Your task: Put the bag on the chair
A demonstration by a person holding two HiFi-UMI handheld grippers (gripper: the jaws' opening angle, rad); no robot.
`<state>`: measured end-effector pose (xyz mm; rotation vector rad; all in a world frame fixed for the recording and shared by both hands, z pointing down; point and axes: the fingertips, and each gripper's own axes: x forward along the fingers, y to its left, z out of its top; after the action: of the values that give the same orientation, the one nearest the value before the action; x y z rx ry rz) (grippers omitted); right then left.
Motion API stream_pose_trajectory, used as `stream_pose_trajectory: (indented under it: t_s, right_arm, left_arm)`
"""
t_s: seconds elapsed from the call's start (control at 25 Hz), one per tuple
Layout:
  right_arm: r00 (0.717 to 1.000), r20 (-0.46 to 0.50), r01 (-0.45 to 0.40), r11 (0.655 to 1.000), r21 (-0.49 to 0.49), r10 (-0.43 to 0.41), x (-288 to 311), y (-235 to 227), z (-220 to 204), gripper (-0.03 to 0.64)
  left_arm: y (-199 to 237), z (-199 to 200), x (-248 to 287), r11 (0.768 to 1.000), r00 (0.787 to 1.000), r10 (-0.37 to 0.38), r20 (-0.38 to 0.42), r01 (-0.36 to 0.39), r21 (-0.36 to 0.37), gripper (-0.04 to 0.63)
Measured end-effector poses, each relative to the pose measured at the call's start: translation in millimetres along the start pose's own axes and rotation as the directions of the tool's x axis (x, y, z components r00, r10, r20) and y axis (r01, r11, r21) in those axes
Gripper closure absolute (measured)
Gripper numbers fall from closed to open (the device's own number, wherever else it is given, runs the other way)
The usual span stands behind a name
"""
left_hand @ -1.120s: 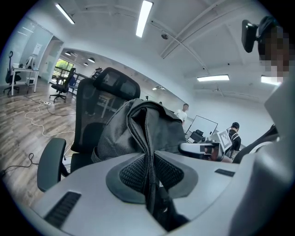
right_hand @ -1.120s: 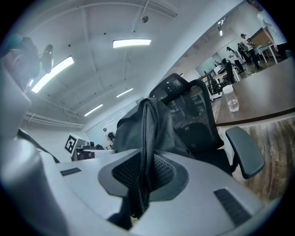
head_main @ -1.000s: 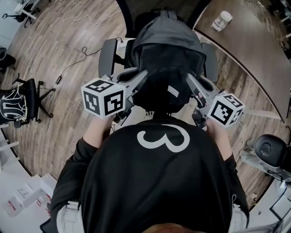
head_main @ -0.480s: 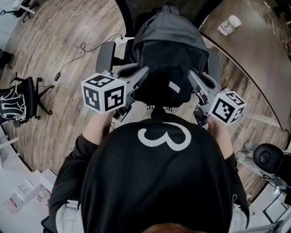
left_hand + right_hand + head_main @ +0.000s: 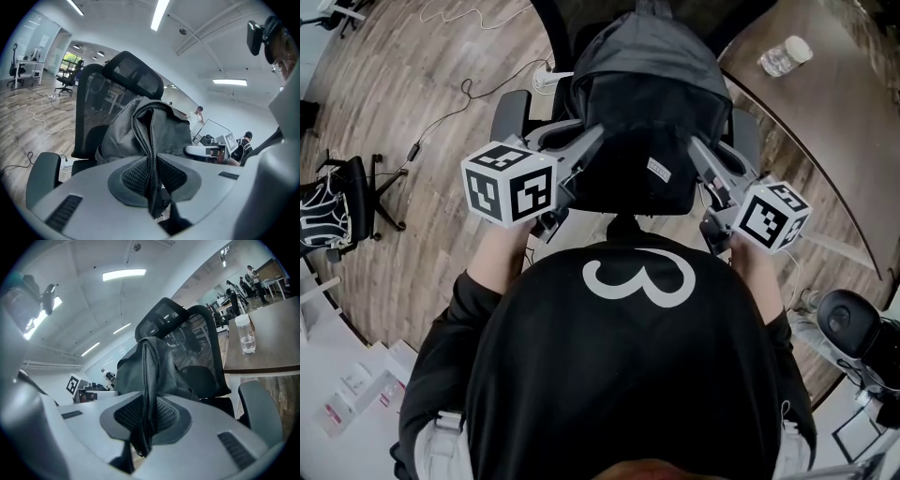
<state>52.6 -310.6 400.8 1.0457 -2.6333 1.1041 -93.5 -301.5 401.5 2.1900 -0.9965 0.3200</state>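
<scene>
A dark grey backpack hangs between my two grippers, over the seat of a black mesh office chair whose armrests show on either side of it. My left gripper is shut on a fold of the bag's left side. In the left gripper view its pads pinch a strap or seam of the bag, with the chair's headrest behind. My right gripper is shut on the bag's right side. In the right gripper view that gripper clamps the bag before the chair's backrest.
A water bottle stands on the brown curved table at the right, close to the chair's right armrest. Cables lie on the wooden floor. Another black chair stands far left, and boxes lie at the lower left.
Both grippers have carried the bag forward and a little lower toward the chair. The armrests now flank the bag and the grippers; the grips have not changed.
</scene>
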Motion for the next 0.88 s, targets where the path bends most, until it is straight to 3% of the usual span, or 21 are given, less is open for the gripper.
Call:
stream_pose_trajectory:
  t_s: [0.24, 0.88]
  right_arm:
    - [1.000, -0.004, -0.018, 1.000, 0.010, 0.018, -4, 5, -4, 0.555]
    - [0.999, -0.044, 0.027, 1.000, -0.016, -0.027, 0, -6, -4, 0.555]
  left_arm:
    - [-2, -2, -3, 1.000, 1.000, -0.001, 0.000, 0.001, -0.014, 0.529]
    - [0, -7, 1, 1.000, 0.999, 0.015, -0.031, -0.016, -0.020, 0.529]
